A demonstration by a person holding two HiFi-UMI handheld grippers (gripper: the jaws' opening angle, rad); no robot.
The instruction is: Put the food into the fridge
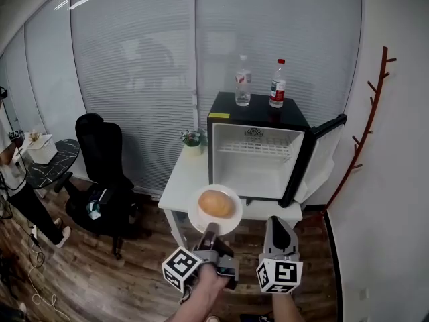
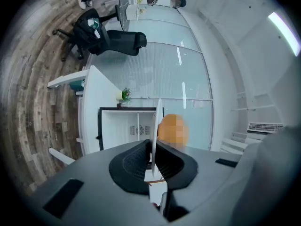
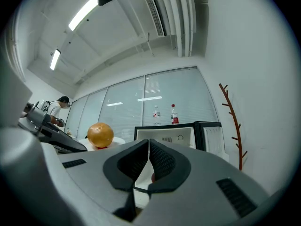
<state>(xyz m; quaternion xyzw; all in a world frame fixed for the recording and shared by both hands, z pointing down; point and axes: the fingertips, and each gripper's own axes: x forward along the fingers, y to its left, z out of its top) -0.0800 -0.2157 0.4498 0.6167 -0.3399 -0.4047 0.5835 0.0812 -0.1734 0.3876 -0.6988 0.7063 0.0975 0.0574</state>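
While the left gripper [image 1: 211, 232] pinches the near rim of a white plate [image 1: 198, 219] between its fingers [image 2: 133, 163], an orange [image 1: 216, 203] sits on that plate just beyond the fingertips. In the left gripper view, the plate's edge runs straight through the narrow gap between the two pads, and both press on it. The right gripper [image 1: 275, 223], just beside the left one, has its fingers [image 3: 162, 161] pressed together with nothing between them. From the right gripper view the orange lies ahead and to the left of the tips. Well ahead of both pairs of fingers stands the fridge [image 1: 258, 166] on a white table [image 1: 188, 183], its door [image 1: 322, 153] swung open to the right. A clear bottle [image 1: 242, 80] and a red-capped bottle [image 1: 277, 84] stand on the fridge top. A small plant [image 1: 194, 138] sits on the table at the fridge's left.
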